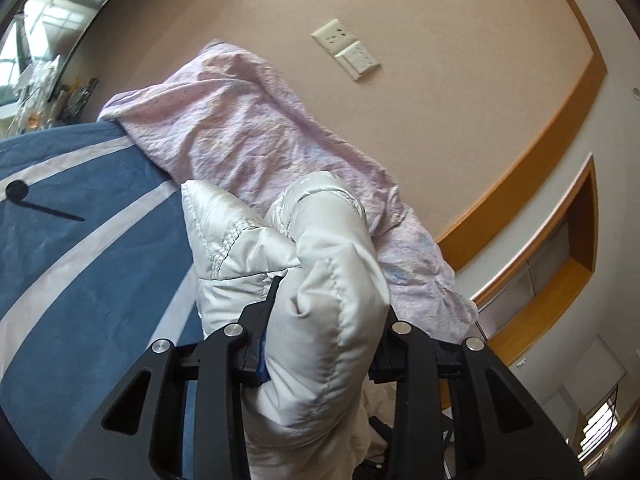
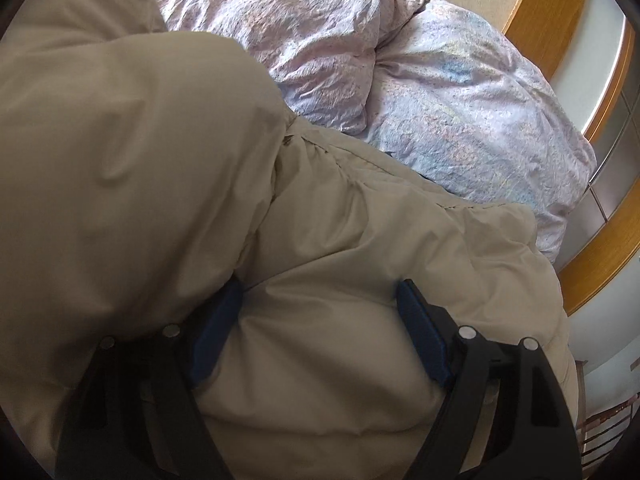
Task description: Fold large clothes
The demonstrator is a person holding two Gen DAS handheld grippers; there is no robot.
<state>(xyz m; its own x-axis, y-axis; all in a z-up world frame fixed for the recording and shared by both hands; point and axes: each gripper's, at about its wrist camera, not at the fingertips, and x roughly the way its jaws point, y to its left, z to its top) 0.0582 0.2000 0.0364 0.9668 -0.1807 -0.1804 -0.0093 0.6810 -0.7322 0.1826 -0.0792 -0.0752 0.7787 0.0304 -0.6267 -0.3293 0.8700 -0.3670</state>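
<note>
A puffy cream-white quilted jacket (image 1: 320, 280) is held up in front of the bed. My left gripper (image 1: 326, 300) is shut on a thick fold of the jacket; its fingertips are buried in the fabric. In the right wrist view the same jacket (image 2: 160, 140) looks beige and fills most of the frame. My right gripper (image 2: 320, 308) is shut on a bulging fold of it, the blue pads (image 2: 420, 332) pressing in on both sides. The rest of the jacket hangs out of sight below.
A blue bedsheet with white stripes (image 1: 80, 260) lies at the left. A crumpled pink-lilac duvet (image 1: 260, 132) (image 2: 440, 80) is piled beyond the jacket against the wall. A wall socket (image 1: 346, 50) and a wooden trim (image 2: 600, 272) lie behind it.
</note>
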